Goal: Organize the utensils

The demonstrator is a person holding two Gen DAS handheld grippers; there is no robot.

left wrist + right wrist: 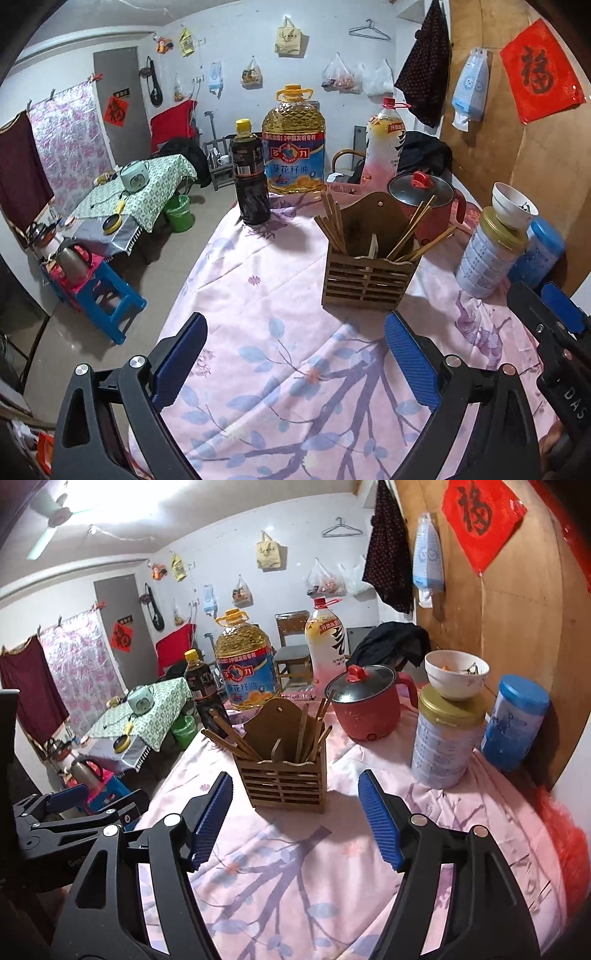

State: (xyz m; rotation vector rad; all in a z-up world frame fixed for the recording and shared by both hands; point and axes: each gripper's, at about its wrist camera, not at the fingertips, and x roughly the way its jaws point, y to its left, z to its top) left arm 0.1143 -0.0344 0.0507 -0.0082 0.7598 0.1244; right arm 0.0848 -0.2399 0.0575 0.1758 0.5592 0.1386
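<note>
A slatted wooden utensil holder (pixel 369 273) (pixel 284 771) stands on the pink floral tablecloth, with several wooden chopsticks (pixel 334 225) (pixel 232 738) leaning out of both its compartments. My left gripper (pixel 295 354) hovers in front of it, open, nothing between its blue pads. My right gripper (pixel 295 812) is also open and empty, just short of the holder. The right gripper shows at the right edge of the left wrist view (pixel 546 314), and the left one at the left edge of the right wrist view (pixel 96 805).
Behind the holder stand a dark sauce bottle (pixel 249 173), a big oil jug (pixel 293 144), a drink bottle (pixel 384 142) and a red lidded pot (pixel 424 206). To the right, a bowl (pixel 456 674) sits on a tin (pixel 445 738) beside a blue canister (pixel 513 722). The table edge drops off on the left.
</note>
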